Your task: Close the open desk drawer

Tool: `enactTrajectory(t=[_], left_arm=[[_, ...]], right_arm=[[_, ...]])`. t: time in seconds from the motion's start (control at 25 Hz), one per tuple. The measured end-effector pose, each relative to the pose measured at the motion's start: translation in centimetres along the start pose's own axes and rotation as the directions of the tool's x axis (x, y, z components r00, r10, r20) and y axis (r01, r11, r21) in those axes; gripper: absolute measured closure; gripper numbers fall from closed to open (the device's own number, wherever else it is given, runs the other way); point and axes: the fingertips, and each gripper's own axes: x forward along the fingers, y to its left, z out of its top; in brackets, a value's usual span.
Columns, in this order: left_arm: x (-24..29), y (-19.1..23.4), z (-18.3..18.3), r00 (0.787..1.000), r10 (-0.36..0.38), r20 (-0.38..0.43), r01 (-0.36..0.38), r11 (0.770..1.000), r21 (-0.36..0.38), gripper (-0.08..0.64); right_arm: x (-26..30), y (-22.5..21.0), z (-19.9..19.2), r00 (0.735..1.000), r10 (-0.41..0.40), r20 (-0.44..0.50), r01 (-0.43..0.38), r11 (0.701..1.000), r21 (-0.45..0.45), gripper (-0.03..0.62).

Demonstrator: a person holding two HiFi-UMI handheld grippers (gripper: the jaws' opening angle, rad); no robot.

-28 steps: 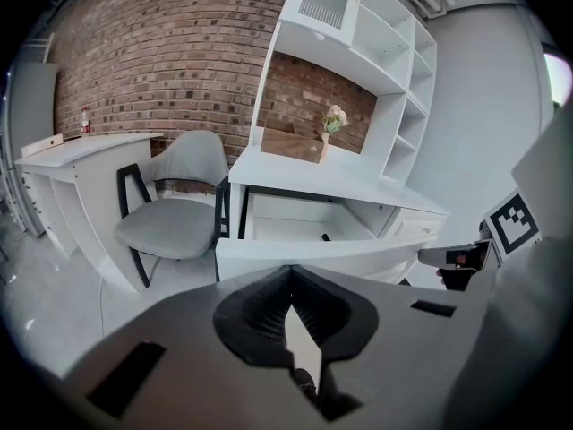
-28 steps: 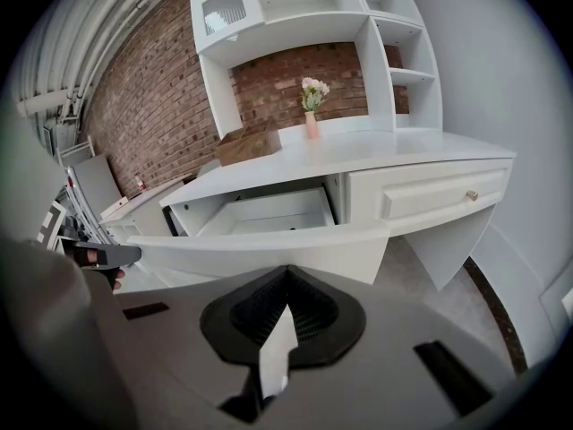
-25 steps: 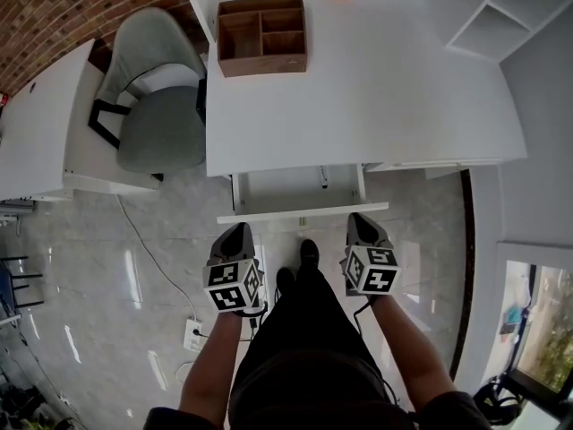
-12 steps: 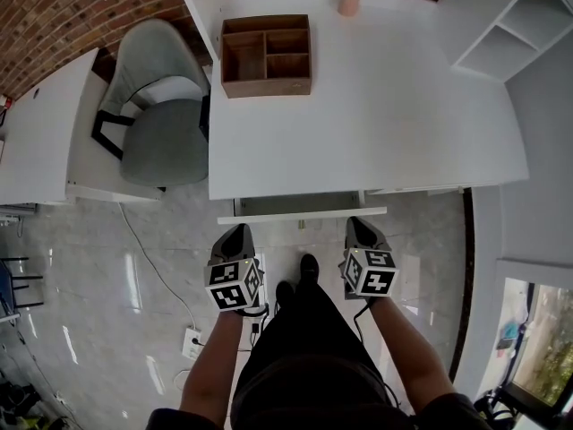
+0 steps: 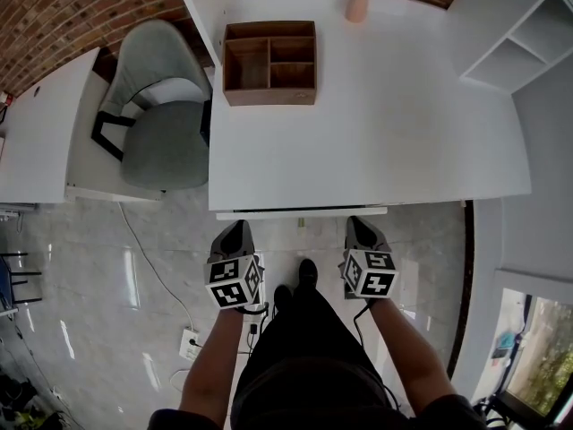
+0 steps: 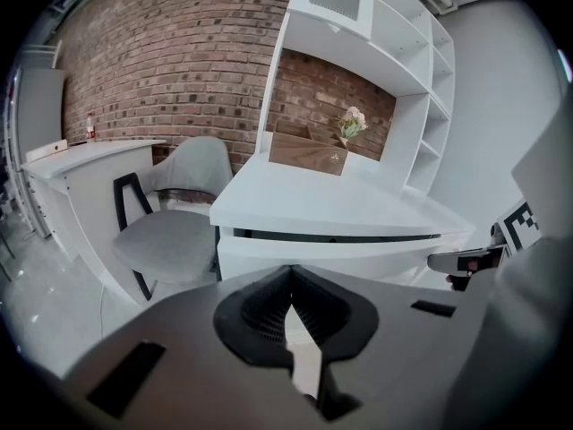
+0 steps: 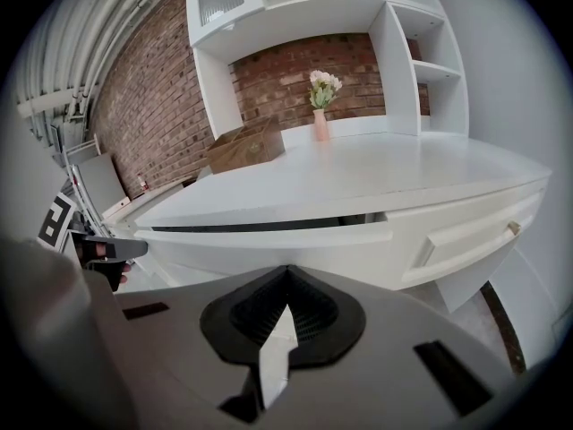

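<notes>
The white desk drawer [image 5: 302, 211] shows only as a thin front strip just past the desk's [image 5: 376, 141] near edge, a dark slit still above it in the left gripper view [image 6: 331, 256] and the right gripper view [image 7: 269, 245]. My left gripper [image 5: 235, 228] is shut, its tip at the drawer front's left part. My right gripper [image 5: 359, 223] is shut too, at the front's right part. Nothing is held in either. In both gripper views the jaw tips [image 6: 290, 271] [image 7: 287, 271] meet right before the white front.
A wooden organizer [image 5: 269, 61] and a vase of flowers [image 5: 358, 3] stand on the desk, with white shelves [image 5: 528, 34] at the right. A grey chair [image 5: 161, 115] and a second white table [image 5: 36, 124] are on the left. A power socket with cable [image 5: 192, 339] lies on the floor.
The drawer has slid in from well open to nearly flush with the desk edge. Both grippers stayed against its front and moved forward with it.
</notes>
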Motion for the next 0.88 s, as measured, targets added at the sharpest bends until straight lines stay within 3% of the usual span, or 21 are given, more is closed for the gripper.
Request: enactTrajectory(t=[0.88], left_arm=[[1.7, 0.2, 1.3, 0.999, 0.037, 0.025, -0.037, 0.999, -0.023, 0.551]], right_arm=[[1.5, -0.3, 1.3, 1.0, 0.02, 0.013, -0.02, 1.0, -0.009, 0.588]])
